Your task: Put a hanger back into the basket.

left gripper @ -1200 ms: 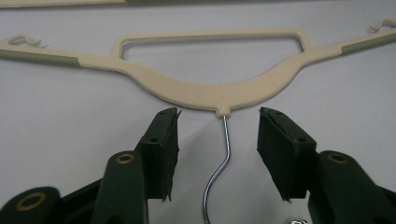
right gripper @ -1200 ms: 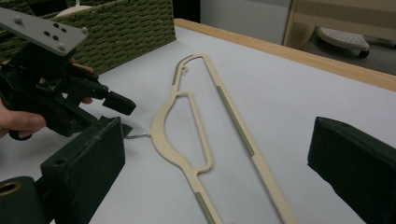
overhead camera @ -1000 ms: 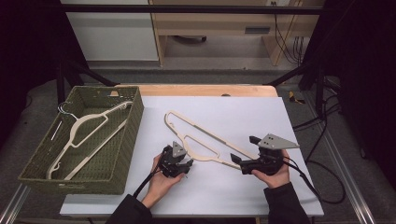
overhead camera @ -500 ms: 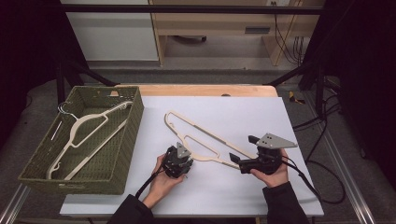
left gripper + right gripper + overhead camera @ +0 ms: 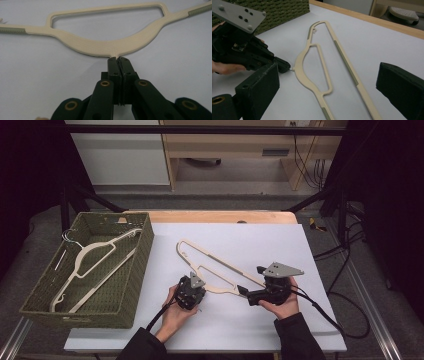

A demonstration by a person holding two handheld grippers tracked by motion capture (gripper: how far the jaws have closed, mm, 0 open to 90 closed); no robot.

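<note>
The high view looks forward and down from the near edge over the whole worktop (image 5: 240, 240). Each tool's camera rides low and close over the surface. All three views share the cream hanger (image 5: 216, 265) at mid-worktop.

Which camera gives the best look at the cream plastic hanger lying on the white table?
The high view: the cream plastic hanger shows whole. The left gripper view shows its curved neck; the right gripper view cuts off one end.
</note>
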